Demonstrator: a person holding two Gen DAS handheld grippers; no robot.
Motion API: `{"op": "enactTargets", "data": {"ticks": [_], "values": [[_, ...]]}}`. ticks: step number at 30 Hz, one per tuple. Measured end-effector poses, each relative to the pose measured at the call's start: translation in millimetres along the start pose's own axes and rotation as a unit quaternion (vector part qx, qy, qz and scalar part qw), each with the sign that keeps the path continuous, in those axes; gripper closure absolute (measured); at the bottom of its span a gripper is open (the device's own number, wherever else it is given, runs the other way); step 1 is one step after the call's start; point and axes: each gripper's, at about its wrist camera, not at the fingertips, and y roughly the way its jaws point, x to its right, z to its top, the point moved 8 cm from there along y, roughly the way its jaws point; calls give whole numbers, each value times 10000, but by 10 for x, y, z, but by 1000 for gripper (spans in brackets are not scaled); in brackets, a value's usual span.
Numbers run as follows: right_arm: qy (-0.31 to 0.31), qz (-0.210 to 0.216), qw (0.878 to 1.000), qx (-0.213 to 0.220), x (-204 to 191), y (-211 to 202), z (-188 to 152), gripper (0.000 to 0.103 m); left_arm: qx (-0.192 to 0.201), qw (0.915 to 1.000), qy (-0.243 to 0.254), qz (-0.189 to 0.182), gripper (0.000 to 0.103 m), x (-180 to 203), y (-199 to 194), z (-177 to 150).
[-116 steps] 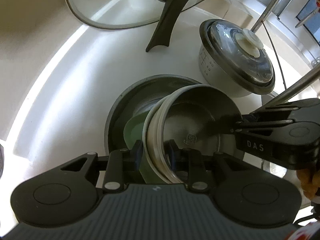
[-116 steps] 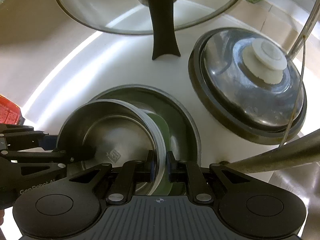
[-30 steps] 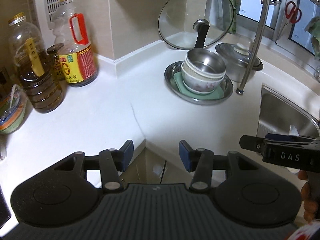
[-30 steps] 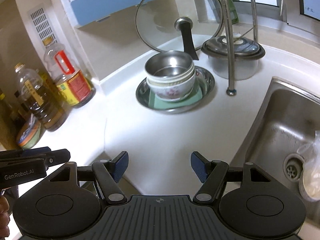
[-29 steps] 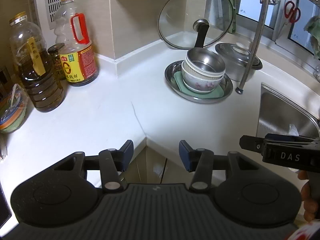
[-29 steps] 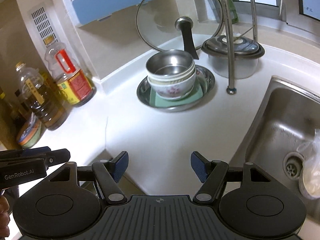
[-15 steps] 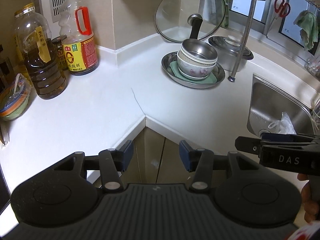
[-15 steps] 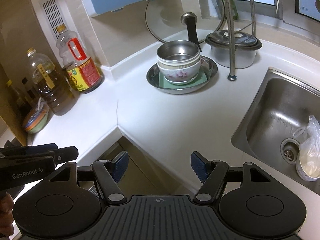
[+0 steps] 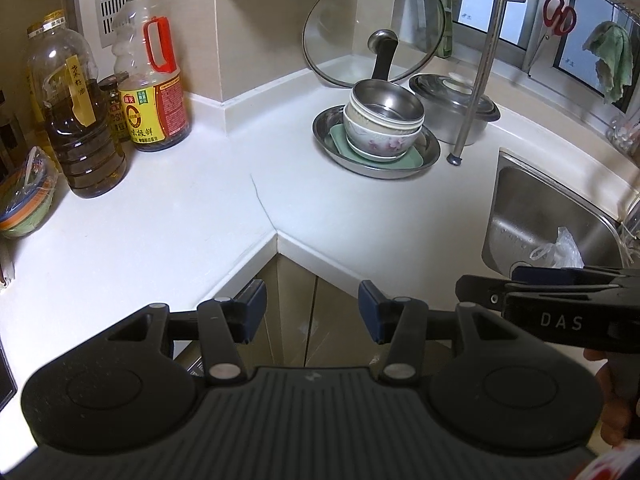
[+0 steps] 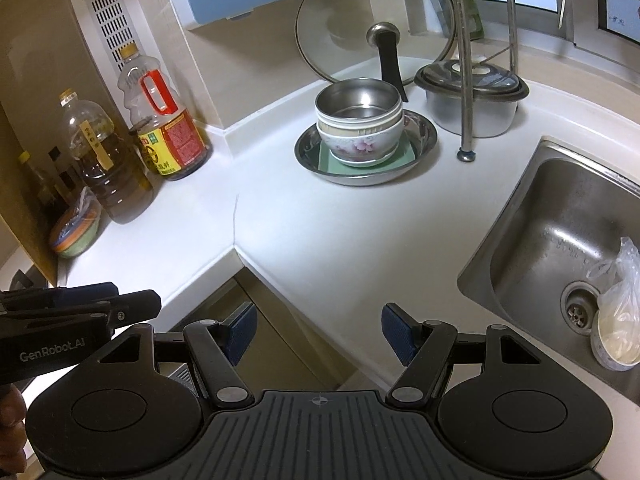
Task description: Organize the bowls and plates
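Far back from the steel tray (image 10: 366, 178), both claws hang over the counter edge. The left claw (image 9: 308, 312) and right claw (image 10: 316, 334) are wide apart and hold nothing. On the tray sits the bowl stack (image 10: 358, 130): a shiny metal bowl (image 9: 386, 106) inside flowered china ones. China breaks and slips, so pinch a rim. How many bowls there are is hard to tell.

A white corner counter (image 10: 320, 232) meets beige walls (image 9: 256, 32) — a steel sink (image 10: 560, 240) sunk in at the right, windows (image 9: 516, 4) behind it, cupboard doors (image 9: 312, 320) below.
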Motion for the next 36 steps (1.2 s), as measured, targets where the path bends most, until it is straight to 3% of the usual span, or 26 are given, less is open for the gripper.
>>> {"op": "enactTargets", "data": {"ticks": [36], "values": [[-21,43,10000,-69,82,57,73,34,-72,10000,-21,30,55,34,82,31]]}}
